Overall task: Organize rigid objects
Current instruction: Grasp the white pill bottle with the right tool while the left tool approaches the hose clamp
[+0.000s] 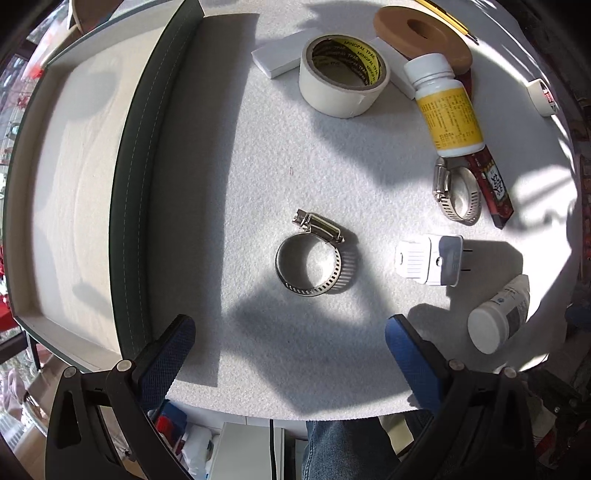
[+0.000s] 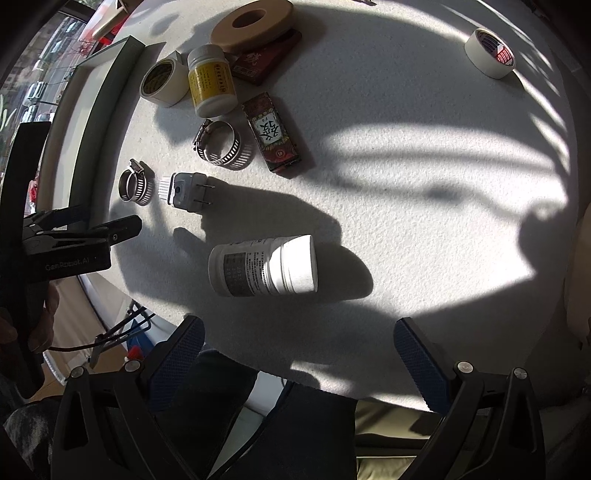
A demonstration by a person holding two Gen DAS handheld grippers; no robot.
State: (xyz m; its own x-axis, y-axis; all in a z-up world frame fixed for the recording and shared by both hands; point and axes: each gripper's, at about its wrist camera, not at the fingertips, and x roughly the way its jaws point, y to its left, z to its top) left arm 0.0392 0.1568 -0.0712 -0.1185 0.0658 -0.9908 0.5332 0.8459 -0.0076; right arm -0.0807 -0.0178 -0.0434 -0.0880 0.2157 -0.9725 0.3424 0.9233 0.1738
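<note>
Both grippers hang over the desk with their blue-padded fingers spread wide and nothing between them. Ahead of the left gripper (image 1: 290,352) a small hose clamp (image 1: 313,254) lies flat on the white felt, its screw housing on the far side, roughly centred on the gap between the fingers. To its left sits a long tray (image 1: 125,206) with a dark stitched rim and a pale floor, which looks like the place the loose items belong. The right gripper (image 2: 299,356) faces a white pill bottle (image 2: 264,266) lying on its side, cap to the right.

The step in hand appears to be picking up the clamp. Done well, the left gripper would come straight down with one finger on each side of the ring, avoiding the screw housing so the pads close on the smooth band and not on a lump that could twist it. Thin metal may slip, so a low, square grip seems wise.

Further out lie a plug adapter (image 1: 430,260), a second, larger clamp (image 1: 458,194), a yellow-label bottle (image 1: 448,107), a tape roll (image 1: 343,75), a red box (image 2: 275,133) and a tan ring (image 2: 255,22).

Much of the tray's far end is cut off by the frame, the bottle labels are too small to read, and heavy shadow covers the near desk edge.
</note>
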